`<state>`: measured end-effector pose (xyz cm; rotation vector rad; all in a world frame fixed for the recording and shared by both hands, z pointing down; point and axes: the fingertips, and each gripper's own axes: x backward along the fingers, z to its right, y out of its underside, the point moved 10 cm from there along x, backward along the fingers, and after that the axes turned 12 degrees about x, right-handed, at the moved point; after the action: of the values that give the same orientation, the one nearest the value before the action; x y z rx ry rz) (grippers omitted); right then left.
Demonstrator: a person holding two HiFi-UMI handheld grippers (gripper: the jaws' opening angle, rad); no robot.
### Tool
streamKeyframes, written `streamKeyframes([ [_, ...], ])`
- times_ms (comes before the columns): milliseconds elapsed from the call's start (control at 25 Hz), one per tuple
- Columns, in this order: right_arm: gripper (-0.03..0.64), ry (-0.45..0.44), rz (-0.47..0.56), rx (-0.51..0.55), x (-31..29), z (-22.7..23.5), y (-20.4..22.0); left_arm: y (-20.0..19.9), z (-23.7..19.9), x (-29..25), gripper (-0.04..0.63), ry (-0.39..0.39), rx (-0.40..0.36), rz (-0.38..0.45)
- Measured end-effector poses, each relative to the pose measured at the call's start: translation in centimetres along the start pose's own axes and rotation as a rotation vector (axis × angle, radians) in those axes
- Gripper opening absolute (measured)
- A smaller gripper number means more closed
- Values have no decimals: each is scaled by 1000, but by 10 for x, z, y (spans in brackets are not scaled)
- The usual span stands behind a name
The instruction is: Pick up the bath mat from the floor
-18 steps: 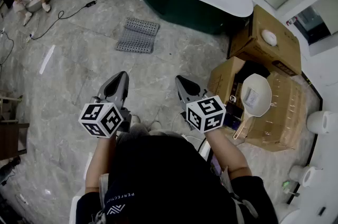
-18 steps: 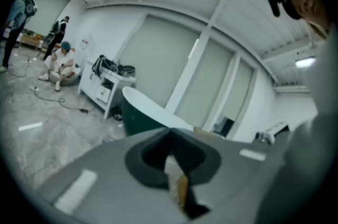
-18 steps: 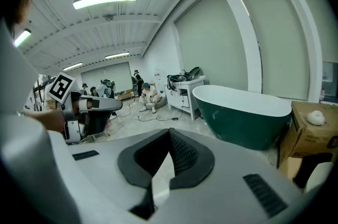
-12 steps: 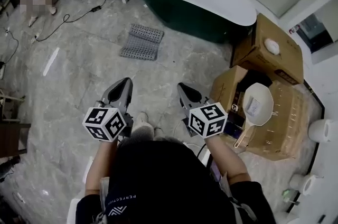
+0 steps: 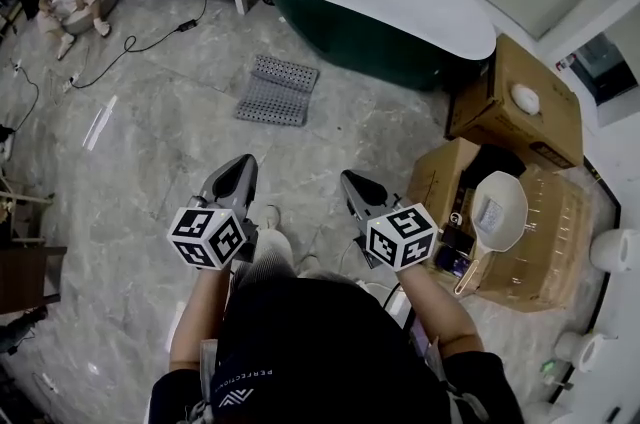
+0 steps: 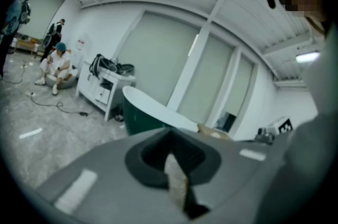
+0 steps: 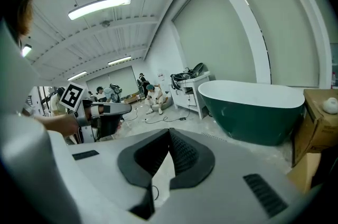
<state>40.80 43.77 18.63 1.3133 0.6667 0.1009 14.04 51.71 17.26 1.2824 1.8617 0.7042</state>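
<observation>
Closer now in the head view, the grey perforated rubber bath mat [image 5: 277,90] lies on the marble floor [image 5: 140,162], far ahead of the left gripper [image 5: 241,165] and right gripper [image 5: 350,180], whose fingers are pressed together, empty. It looks light and floppy, so pinching its near edge seems best.

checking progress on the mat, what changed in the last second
The person has moved toward the grey perforated bath mat, which now shows lower in the head view, nearer the left tongs and right tongs. Nothing was gripped or released. Both tongs stay shut and empty; the mat still lies on the marble floor by the dark green bathtub.
</observation>
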Motion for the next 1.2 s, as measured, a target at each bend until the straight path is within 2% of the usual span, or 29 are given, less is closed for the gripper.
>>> streamKeyframes([
  [200,-2,31,-30,-37,-41,16,-8,-25,-33,-30,5,9,-16,-38],
  [400,-2,37,-59,-40,-96,22,-26,-53,-72,-58,5,18,-80,-111],
  [680,-2,28,-83,-33,-167,27,-45,-88,-122,-96,5,75,-114,-134],
  [920,-2,48,-108,-26,-206,33,-53,-104,-151,-117,5,142,-192,-207],
  [1200,0,31,-156,-16,-248,59,-51,-105,-182,-154,5,117,-151,-226],
])
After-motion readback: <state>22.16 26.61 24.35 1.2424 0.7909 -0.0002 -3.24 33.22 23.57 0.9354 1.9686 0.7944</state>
